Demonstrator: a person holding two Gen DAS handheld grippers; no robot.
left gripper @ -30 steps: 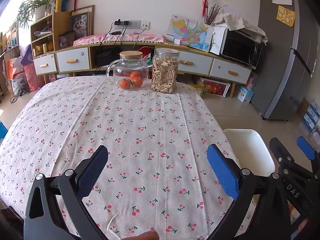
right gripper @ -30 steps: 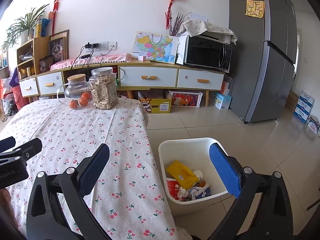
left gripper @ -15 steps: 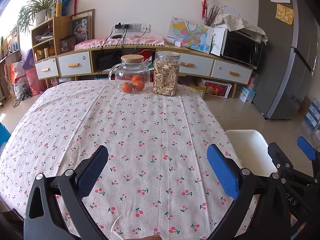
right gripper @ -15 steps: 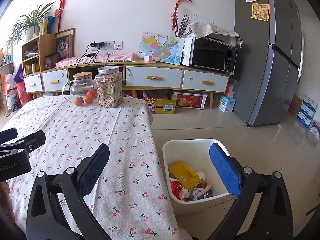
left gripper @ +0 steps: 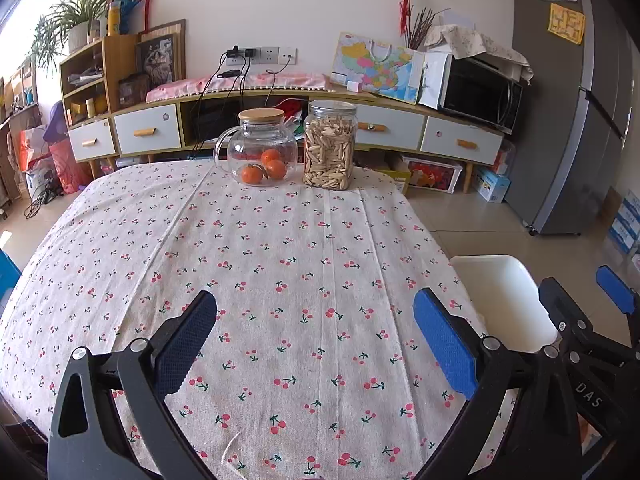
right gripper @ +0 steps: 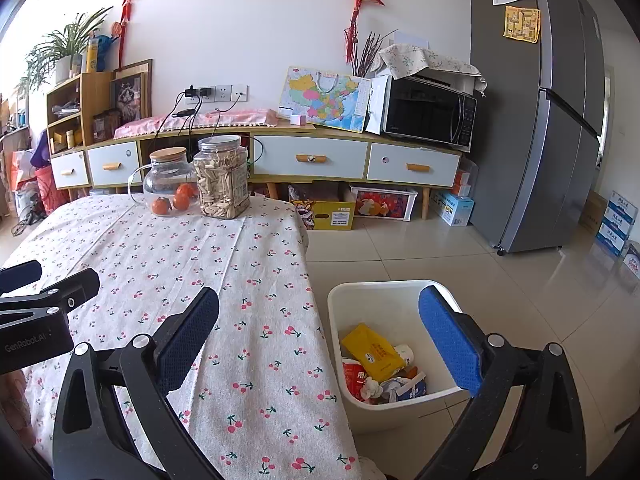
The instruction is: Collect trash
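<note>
A white trash bin point(right gripper: 352, 296) stands on the floor right of the table; inside lie a yellow packet point(right gripper: 372, 352), a red-and-white wrapper and crumpled paper. In the left wrist view only the bin's rim point(left gripper: 496, 264) shows past the table edge. My right gripper point(right gripper: 318, 330) is open, held over the table's right edge and the bin, nothing between its blue pads. My left gripper point(left gripper: 314, 330) is open above the cherry-print tablecloth point(left gripper: 280, 264), empty. No loose trash shows on the cloth.
A glass jug with oranges point(left gripper: 260, 152) and a jar of seeds point(left gripper: 329, 146) stand at the table's far edge. Behind are a low sideboard point(right gripper: 312, 156), a microwave point(right gripper: 428, 112) and a grey fridge point(right gripper: 540, 120). Boxes sit on the tiled floor.
Both views have drawn back and tilted up slightly; the jug and jar sit lower in frame. Both grippers stay open and empty.
</note>
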